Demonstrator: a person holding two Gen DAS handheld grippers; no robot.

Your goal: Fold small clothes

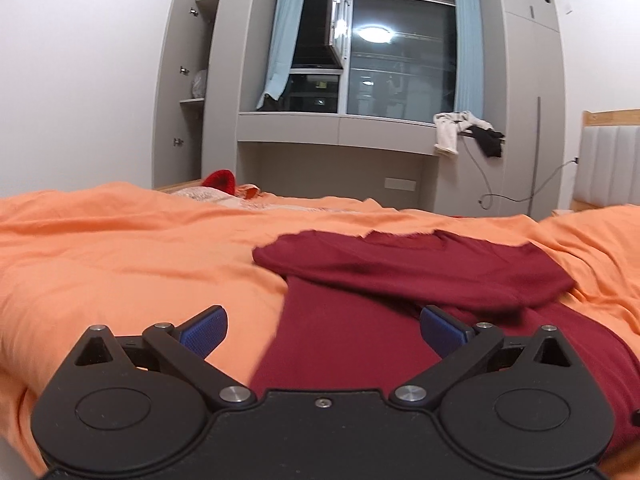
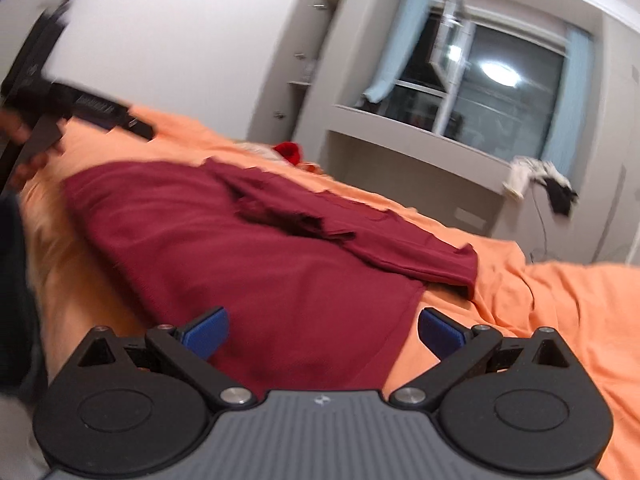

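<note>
Folding looks to be between steps: the dark red knit garment (image 1: 400,280) lies spread on the orange bed sheet (image 1: 120,248), with one part, seemingly a sleeve, already laid across its far end, and neither tool has hold of it. The left gripper (image 1: 324,330) hovers over the garment's near left edge with its blue-padded fingers (image 1: 204,334) spread as wide as they go and nothing between them but air above cloth. The right gripper (image 2: 324,330) hovers over the near right edge of the same garment, its fingers (image 2: 210,332) equally wide apart and empty. From the right wrist view, the left gripper shows again at far left (image 2: 80,108), blurred, held in a hand (image 2: 20,136).

My judgement is that the next move is to take the near hem at both corners and carry it away toward the far end; that calls for lowering both tools so each pad pair straddles a single edge of cloth, closing together, and lifting evenly so the laid-over sleeve does not slide.

Counted: one dark red garment on the bed, two grippers, one bright red knit item (image 1: 219,180) at the bed's far side, one bundle of white and black clothes (image 1: 466,130) draped on the ledge under the window (image 1: 400,56), two pale blue curtains (image 1: 280,40).
</note>
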